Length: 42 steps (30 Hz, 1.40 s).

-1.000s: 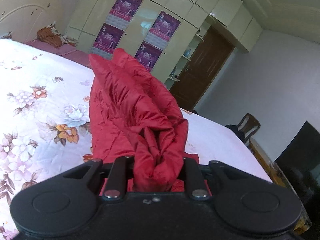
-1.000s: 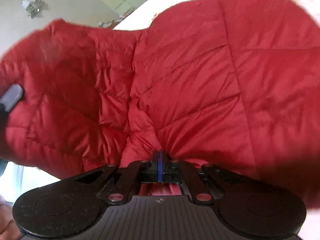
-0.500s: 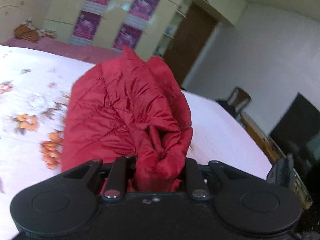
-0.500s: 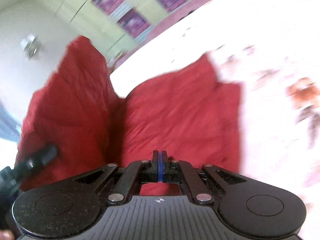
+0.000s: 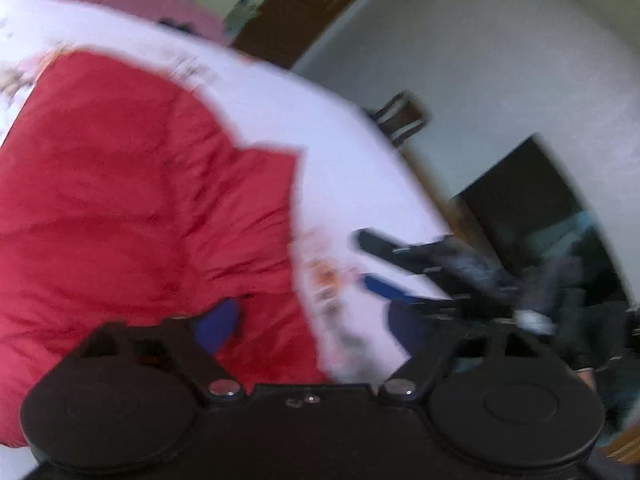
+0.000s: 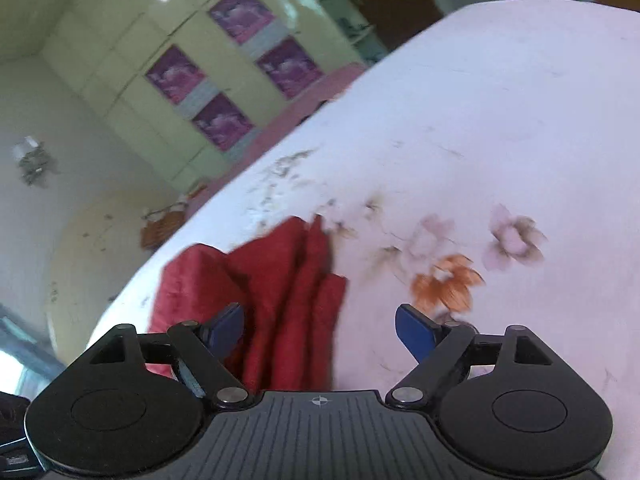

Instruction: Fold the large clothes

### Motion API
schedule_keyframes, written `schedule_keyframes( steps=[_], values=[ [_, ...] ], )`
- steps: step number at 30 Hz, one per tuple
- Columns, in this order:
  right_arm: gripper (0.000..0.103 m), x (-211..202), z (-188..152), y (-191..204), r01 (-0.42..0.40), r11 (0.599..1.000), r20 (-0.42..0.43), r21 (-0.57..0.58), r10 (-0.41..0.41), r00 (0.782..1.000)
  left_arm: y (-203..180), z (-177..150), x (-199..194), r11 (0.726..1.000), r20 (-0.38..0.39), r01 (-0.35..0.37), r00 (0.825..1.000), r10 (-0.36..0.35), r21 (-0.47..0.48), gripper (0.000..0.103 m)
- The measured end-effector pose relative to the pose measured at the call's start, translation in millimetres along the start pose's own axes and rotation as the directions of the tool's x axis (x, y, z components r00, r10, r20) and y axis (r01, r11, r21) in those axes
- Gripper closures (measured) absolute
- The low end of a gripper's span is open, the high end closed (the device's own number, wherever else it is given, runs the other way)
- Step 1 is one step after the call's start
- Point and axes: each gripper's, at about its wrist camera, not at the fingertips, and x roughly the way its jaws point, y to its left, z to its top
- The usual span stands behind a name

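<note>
Red padded jacket (image 5: 132, 200) lying on a floral bed (image 6: 500, 120).
Left tongs (image 5: 308, 320) and right tongs (image 6: 320, 328) have just spread apart, gripping nothing.

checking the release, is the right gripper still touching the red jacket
Apart. In the right wrist view the right gripper stands open, its jaws just opened, and the red jacket lies on the bed beyond them, unpinched.

Beyond my bed (image 6: 500, 128) with its floral sheet stood pale green wardrobes (image 6: 132, 92) bearing purple posters (image 6: 176, 74), a brown door (image 5: 304, 12) and white walls (image 5: 500, 60).
</note>
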Motion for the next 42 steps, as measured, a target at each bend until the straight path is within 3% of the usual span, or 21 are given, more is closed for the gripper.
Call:
schedule_keyframes(
  steps=[1, 3, 5, 6, 9, 12, 13, 14, 15, 19, 23, 30, 34, 35, 36, 38, 42],
  values=[
    [0.029, 1.0, 4.7, 3.4, -0.034, 0.999, -0.006, -0.007, 0.033, 0.999, -0.8, 2.7, -12.7, 1.0, 0.041, 0.022, 0.999, -0.022, 0.002, 0.039],
    [0.031, 7.4, 13.3, 11.5, -0.086, 0.996, -0.033, -0.021, 0.085, 0.996, 4.4, 8.8, -35.4, 1.0, 0.135, -0.022, 0.991, 0.021, 0.007, 0.044],
    [0.043, 18.0, 20.9, 21.2, -0.124, 0.991, -0.059, -0.041, 0.121, 0.991, 21.8, 14.8, -51.1, 0.989, 0.199, -0.146, 0.969, 0.145, -0.01, 0.054],
    [0.045, 25.9, 24.8, 28.8, -0.136, 0.989, -0.078, -0.056, 0.131, 0.988, 36.4, 18.9, -56.5, 0.977, 0.213, -0.208, 0.954, 0.212, -0.041, 0.059],
    [0.048, 59.0, 32.2, 45.0, -0.142, 0.984, -0.128, -0.108, 0.128, 0.983, 77.3, 28.1, -61.7, 0.948, 0.211, -0.297, 0.925, 0.316, -0.115, 0.069],
    [0.061, 82.3, 34.6, 57.7, -0.106, 0.982, -0.178, -0.157, 0.078, 0.981, 100.8, 37.2, -49.5, 0.939, 0.18, -0.324, 0.923, 0.341, -0.12, 0.074],
    [0.07, 89.7, 33.7, 58.4, -0.094, 0.982, -0.19, -0.166, 0.061, 0.98, 108.3, 39.0, -44.2, 0.941, 0.164, -0.315, 0.929, 0.332, -0.119, 0.075],
    [0.086, 92.6, 32.7, 58.8, -0.083, 0.981, -0.198, -0.174, 0.048, 0.979, 113.3, 42.0, -41.8, 0.946, 0.158, -0.302, 0.935, 0.318, -0.118, 0.076],
    [0.09, 89.8, 30.4, 56.6, -0.073, 0.981, -0.197, -0.18, 0.037, 0.98, 115.1, 45.5, -35.4, 0.953, 0.147, -0.285, 0.943, 0.297, -0.101, 0.076],
    [0.091, 84.4, 22.8, 44.7, 0.009, 0.982, -0.167, -0.19, -0.041, 0.985, 112.9, 44.6, -19.0, 0.973, 0.116, -0.226, 0.966, 0.231, -0.052, 0.08],
    [0.091, 94.6, 11.5, 21.7, 0.096, 0.984, -0.179, -0.147, -0.122, 0.976, 120.5, 44.8, -0.1, 0.984, 0.075, -0.178, 0.981, 0.18, -0.029, 0.08],
    [0.091, 113.4, -7.6, -7.5, 0.18, 0.982, -0.188, -0.055, -0.188, 0.964, 120.3, 38.3, 34.8, 0.981, -0.003, -0.185, 0.983, 0.185, 0.052, 0.081],
    [0.09, 98.7, 2.0, 5.9, 0.214, 0.973, -0.187, -0.09, -0.228, 0.955, 122.1, 51.6, 25.1, 0.988, -0.029, -0.142, 0.989, 0.144, 0.057, 0.08],
    [0.09, 90.9, 6.8, 14.2, 0.226, 0.968, -0.168, -0.11, -0.243, 0.955, 121.7, 57.8, 16.4, 0.989, -0.005, -0.135, 0.991, 0.135, 0.058, 0.073],
    [0.088, 83.4, 12.7, 22.2, 0.228, 0.965, -0.141, -0.127, -0.245, 0.959, 122.8, 65.1, 7.8, 0.988, 0.028, -0.137, 0.99, 0.135, 0.07, 0.071],
    [0.075, 75.3, 26.4, 41.8, 0.19, 0.968, -0.093, -0.162, -0.207, 0.974, 128.0, 83.2, 0.2, 0.982, 0.072, -0.168, 0.984, 0.162, 0.092, 0.071],
    [0.074, 101.7, 47.8, 89.0, 0.158, 0.946, -0.085, -0.284, -0.189, 0.978, 140.5, 116.3, 15.6, 0.975, 0.067, -0.199, 0.979, 0.193, 0.101, 0.071]
  ],
)
